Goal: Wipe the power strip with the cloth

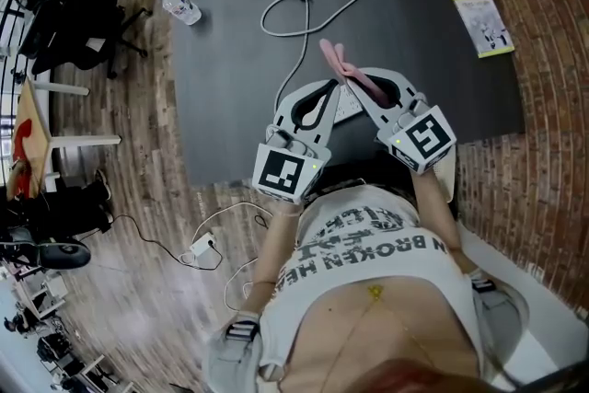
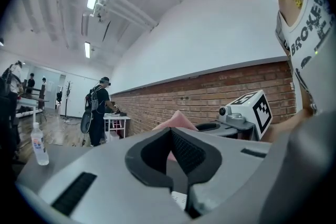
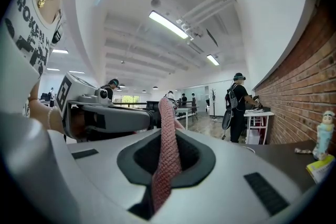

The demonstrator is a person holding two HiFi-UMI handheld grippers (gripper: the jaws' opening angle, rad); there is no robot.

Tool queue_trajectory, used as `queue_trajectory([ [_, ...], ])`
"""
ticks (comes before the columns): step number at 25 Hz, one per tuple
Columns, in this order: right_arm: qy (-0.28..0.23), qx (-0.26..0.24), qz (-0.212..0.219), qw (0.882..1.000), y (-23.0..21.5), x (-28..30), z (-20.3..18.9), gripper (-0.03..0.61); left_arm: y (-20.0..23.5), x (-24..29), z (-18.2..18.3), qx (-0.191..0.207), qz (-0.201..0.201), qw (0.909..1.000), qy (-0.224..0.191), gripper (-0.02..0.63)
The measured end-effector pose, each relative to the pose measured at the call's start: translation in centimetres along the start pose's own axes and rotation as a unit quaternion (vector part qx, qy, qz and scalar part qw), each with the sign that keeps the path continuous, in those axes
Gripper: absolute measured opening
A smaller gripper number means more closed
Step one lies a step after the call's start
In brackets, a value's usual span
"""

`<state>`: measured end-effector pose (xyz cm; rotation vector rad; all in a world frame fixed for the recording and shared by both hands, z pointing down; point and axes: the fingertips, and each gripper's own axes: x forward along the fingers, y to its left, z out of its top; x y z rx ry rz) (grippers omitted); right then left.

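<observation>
Pinching one end of the pink cloth [image 3: 167, 155], the fingers of the right gripper [image 3: 164, 131] look solid, the left gripper [image 2: 171, 136] has its fingers pressed together just beside it, the power strip [image 1: 345, 106] sits on the table [image 1: 230, 60] below and between them, and that cloth's light and floppy so I'd grab it bunched up.

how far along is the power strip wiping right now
Done: the right gripper is shut on the pink woven cloth. In hand: both grippers are held up over the dark grey table, the left gripper shut, the white power strip partly hidden between them. Left: the wiping itself; the cloth seems clear of the strip.
</observation>
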<state>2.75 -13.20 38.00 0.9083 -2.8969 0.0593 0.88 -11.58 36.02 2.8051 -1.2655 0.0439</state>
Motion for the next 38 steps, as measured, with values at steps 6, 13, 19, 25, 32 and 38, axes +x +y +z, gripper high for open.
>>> queue_trajectory([
  [6,-0.008,-0.009,0.001,1.000,0.5,-0.3,1.0,0.017,-0.5,-0.2,0.4,0.012,-0.004,0.9999,-0.008,0.008],
  [13,-0.001,-0.022,0.003,1.000,1.1,-0.2,1.4,0.017,-0.2,-0.7,0.2,0.007,0.005,0.9999,0.008,0.008],
  [19,0.001,-0.026,0.001,1.000,1.2,-0.2,1.4,0.016,-0.2,-0.9,-0.2,0.006,0.005,0.9998,0.018,0.008],
  [25,0.006,-0.028,0.000,1.000,1.4,-0.1,1.3,0.016,0.0,-1.2,-0.3,0.006,0.007,0.9997,0.021,0.007],
  [32,0.007,-0.028,-0.006,1.000,1.2,0.0,1.4,0.016,0.1,-1.3,-0.3,0.001,0.008,0.9997,0.023,0.008],
  [38,0.016,-0.035,-0.010,0.999,0.7,-0.1,1.2,0.015,0.5,-1.3,-0.3,0.003,0.009,0.9997,0.022,0.008],
])
